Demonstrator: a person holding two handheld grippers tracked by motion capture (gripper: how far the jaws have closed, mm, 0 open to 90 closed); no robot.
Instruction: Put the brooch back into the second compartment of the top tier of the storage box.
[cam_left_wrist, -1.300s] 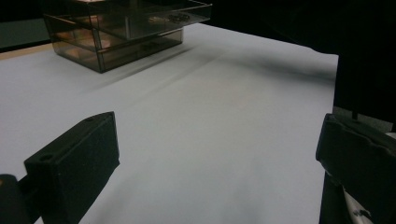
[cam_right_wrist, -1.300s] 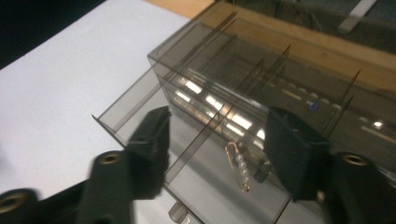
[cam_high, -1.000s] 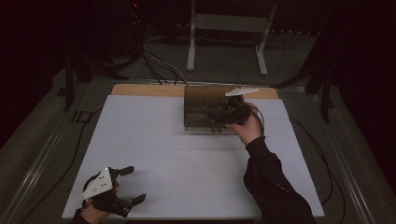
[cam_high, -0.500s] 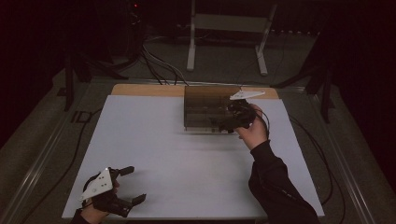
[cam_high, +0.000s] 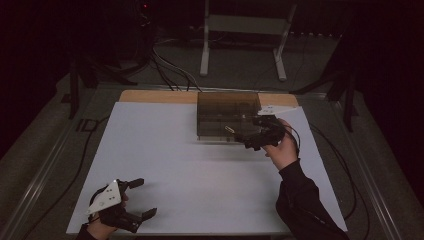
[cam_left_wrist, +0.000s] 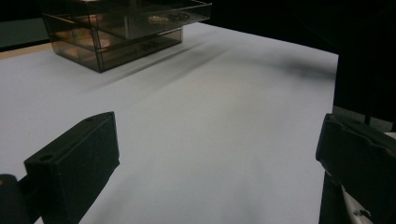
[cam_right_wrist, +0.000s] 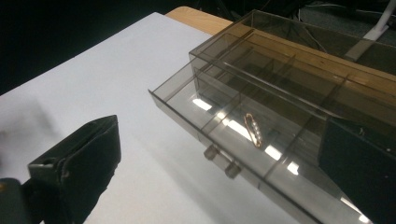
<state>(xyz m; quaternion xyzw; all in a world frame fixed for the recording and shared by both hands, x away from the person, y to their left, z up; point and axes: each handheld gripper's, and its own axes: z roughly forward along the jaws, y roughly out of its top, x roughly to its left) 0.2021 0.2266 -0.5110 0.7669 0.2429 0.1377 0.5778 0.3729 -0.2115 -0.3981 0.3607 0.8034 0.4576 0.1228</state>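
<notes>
One smoked drawer box (cam_high: 228, 116) is seen at the table's (cam_high: 200, 185) far centre in the high view. In the right gripper view its drawer (cam_right_wrist: 243, 140) is pulled out, with one gold ring (cam_right_wrist: 254, 130) and two knobs (cam_right_wrist: 222, 161) visible. The right gripper (cam_high: 252, 137) and left gripper (cam_high: 142, 198) are spread wide, empty
</notes>
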